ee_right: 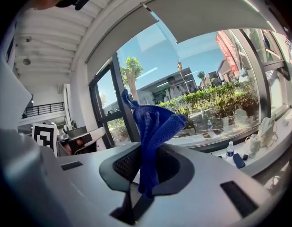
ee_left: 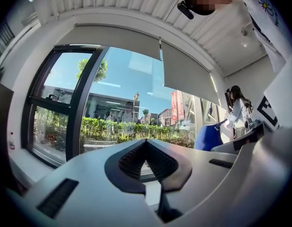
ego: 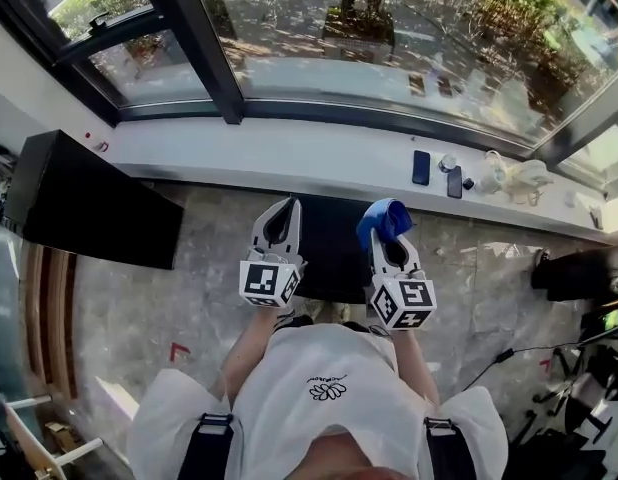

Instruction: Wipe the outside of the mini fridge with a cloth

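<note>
The right gripper (ee_right: 145,151) is pinching the cloth (ee_right: 155,122) tight; the left gripper (ee_left: 146,145) is closed on nothing. The fridge (ego: 329,253) (probably the dark box mid-frame, between the grippers) is sitting below, so spreading the cloth flat against it seems best.

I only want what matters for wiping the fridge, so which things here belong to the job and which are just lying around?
Job: blue cloth clamped in the right gripper; left gripper, shut and empty; black box below them, probably the fridge.
Lying about: phones, water bottle and white items on the windowsill.
</note>
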A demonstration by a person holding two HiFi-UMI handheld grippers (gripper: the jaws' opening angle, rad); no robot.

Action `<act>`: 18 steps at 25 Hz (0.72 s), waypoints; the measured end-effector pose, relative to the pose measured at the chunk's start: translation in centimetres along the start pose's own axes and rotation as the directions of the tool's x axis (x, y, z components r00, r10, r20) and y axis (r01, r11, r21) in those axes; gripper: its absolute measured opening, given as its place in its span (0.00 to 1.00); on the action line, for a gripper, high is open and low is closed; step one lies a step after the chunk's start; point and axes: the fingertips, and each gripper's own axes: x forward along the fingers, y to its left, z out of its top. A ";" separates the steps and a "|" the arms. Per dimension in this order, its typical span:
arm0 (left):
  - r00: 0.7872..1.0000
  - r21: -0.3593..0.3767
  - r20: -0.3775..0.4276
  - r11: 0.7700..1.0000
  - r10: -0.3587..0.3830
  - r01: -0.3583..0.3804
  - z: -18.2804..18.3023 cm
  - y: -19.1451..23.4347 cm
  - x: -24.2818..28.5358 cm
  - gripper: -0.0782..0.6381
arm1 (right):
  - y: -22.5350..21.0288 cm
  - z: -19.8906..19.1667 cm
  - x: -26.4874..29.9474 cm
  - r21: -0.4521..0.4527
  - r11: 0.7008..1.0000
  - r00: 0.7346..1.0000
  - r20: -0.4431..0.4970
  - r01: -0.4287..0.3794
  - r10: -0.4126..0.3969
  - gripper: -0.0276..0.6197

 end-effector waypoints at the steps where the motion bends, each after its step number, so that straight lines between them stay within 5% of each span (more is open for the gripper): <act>1: 1.000 -0.003 -0.008 1.000 0.005 -0.005 -0.2 0.7 0.0 0.12 | 0.4 -0.1 0.7 0.010 1.000 1.000 -0.003 -0.004 0.004 0.15; 8: 0.990 -0.004 -0.138 1.000 0.014 -0.015 -7.4 5.3 0.1 0.12 | 3.4 -4.4 7.5 0.032 0.997 0.994 -0.084 -0.066 0.069 0.15; 18: 0.946 -0.094 -0.311 0.987 0.095 -0.130 -27.2 13.7 -0.8 0.12 | 4.1 -22.5 23.6 0.262 0.958 0.948 -0.258 -0.118 0.187 0.15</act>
